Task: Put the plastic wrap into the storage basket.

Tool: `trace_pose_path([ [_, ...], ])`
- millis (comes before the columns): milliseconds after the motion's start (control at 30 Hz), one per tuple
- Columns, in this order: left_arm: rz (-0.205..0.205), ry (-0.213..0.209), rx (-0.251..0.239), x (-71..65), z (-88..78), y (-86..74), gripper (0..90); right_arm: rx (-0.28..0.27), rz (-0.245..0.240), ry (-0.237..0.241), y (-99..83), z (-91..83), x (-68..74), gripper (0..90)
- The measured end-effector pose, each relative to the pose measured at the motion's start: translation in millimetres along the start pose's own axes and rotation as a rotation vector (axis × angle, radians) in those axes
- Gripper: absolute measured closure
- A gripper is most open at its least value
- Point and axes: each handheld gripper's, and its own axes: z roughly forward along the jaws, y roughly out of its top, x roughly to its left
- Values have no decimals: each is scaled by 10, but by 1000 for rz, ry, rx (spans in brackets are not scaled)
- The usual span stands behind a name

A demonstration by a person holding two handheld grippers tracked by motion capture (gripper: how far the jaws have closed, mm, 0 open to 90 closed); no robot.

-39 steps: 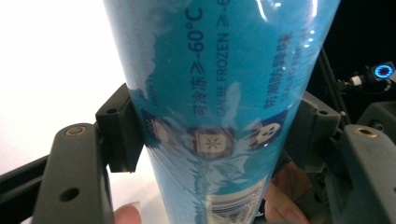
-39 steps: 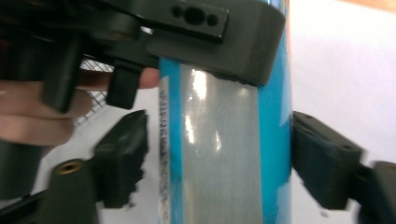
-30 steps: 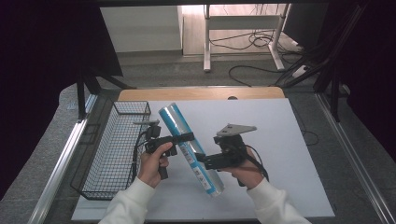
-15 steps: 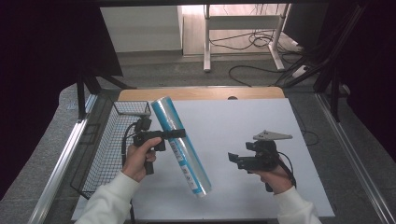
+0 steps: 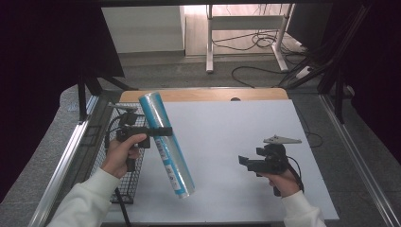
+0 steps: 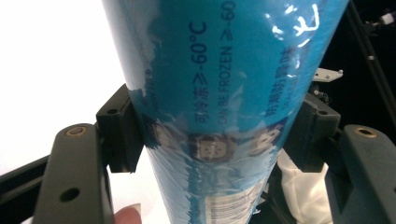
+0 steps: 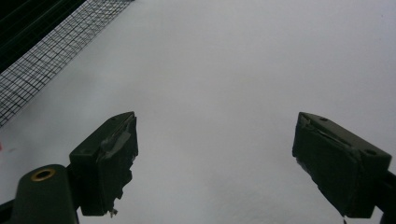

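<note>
The left claw is clamped across the long blue roll of plastic wrap in its shiny film sleeve, gripping it in its upper part, so the roll hangs tilted in the air over the left part of the white-covered bench, lower end toward the person and clear of the surface. The black wire-mesh basket lies just to the left, and the step in hand looks like carrying the roll over into it. To do that well, the grip should stay firm, since the film looks slippery and the long lower end gives leverage; the roll would best be turned to lie along the basket and lowered past the rim before letting go. The right claw holds nothing, its jaws spread wide low over bare bench, well apart from the roll, having just closed a little. Nothing stands between roll and basket except the basket's near wall.
</note>
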Motion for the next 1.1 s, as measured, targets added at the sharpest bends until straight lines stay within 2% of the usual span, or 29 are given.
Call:
trace_pose_path([
  [267,30,101,27,-67,-316,109,320,10,0,-3,-19,29,-12,146],
  [633,82,209,5,-230,-769,316,320,11,10,-11,-23,18,-59,145],
  [933,90,271,-12,-201,-1050,395,320,15,10,-17,-38,37,-88,143],
  [1100,83,325,-16,-109,-1174,412,321,16,29,-3,-28,20,-94,143],
])
